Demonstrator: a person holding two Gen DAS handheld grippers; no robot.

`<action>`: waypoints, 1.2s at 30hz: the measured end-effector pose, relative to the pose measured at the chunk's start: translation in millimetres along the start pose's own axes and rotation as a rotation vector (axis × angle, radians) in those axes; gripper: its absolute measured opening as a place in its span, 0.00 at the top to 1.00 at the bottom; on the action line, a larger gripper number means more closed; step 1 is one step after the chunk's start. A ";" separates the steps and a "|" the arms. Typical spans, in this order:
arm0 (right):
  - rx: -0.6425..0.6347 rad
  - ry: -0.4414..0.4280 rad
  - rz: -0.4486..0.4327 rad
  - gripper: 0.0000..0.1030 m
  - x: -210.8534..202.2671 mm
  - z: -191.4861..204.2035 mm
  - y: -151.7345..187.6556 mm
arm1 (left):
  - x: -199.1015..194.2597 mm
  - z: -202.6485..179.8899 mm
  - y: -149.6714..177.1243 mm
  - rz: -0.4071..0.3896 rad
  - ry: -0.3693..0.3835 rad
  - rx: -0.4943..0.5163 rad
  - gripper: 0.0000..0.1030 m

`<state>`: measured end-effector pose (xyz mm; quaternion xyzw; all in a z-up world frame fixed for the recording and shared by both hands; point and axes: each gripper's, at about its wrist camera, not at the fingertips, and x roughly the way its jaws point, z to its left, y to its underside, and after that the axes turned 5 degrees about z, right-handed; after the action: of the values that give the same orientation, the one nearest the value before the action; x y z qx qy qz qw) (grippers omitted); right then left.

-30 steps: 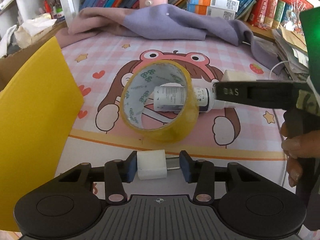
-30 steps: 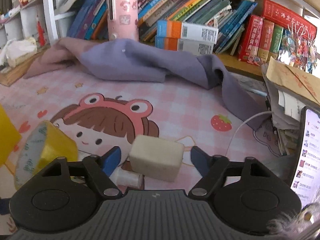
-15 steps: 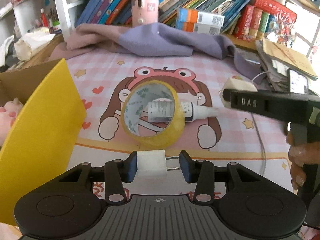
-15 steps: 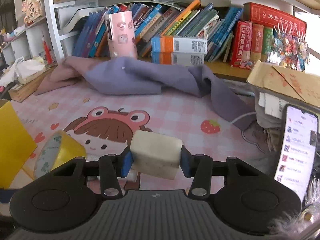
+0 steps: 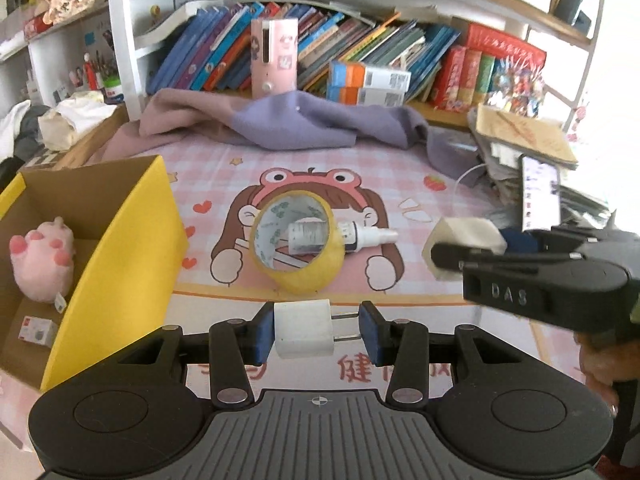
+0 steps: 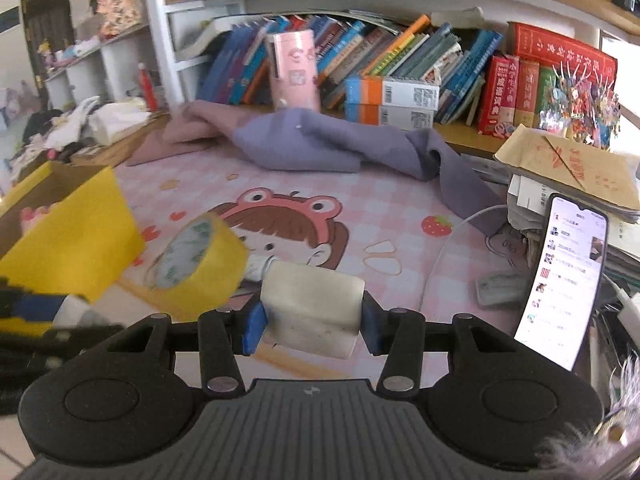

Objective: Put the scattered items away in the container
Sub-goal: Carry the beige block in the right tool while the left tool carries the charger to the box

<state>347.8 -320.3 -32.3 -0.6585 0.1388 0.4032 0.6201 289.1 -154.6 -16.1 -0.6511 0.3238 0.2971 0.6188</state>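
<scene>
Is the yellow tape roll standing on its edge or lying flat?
On its edge: the yellow tape roll rests on its rim, its hole facing sideways, a small spray bottle visible behind it.

Right gripper (image 5: 436,256) side: we read the raised letters "DAS" on its black body.
Table mat (image 5: 400,368) near edge: we see red Chinese characters; only "健" is clear, the rest sit behind the left gripper (image 5: 316,332).
Phone (image 6: 560,280) screen: we see a chat list, its writing too small to read.
Red books (image 6: 516,92) on the shelf: gold Chinese lettering runs down the spines, too small for us to read.
Spray bottle (image 5: 360,236) label: dark print, not legible.
White boxes (image 6: 408,96) on the shelf: barcodes only, digits unreadable.
</scene>
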 end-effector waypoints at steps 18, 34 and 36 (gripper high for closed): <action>0.018 0.099 -0.081 0.56 -82.8 76.4 47.2 | -70.9 32.5 49.9 -0.108 0.107 0.083 0.59; 0.050 0.181 -0.081 0.57 -136.2 173.4 114.8 | -125.2 99.4 128.4 -0.087 0.159 0.072 0.59; 0.054 0.180 -0.073 0.57 -140.1 185.5 124.5 | -130.7 105.8 137.3 -0.083 0.164 0.071 0.59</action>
<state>107.1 -216.5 -4.1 -0.6798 0.1808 0.3156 0.6369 101.9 -45.3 -3.5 -0.6636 0.3564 0.2051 0.6249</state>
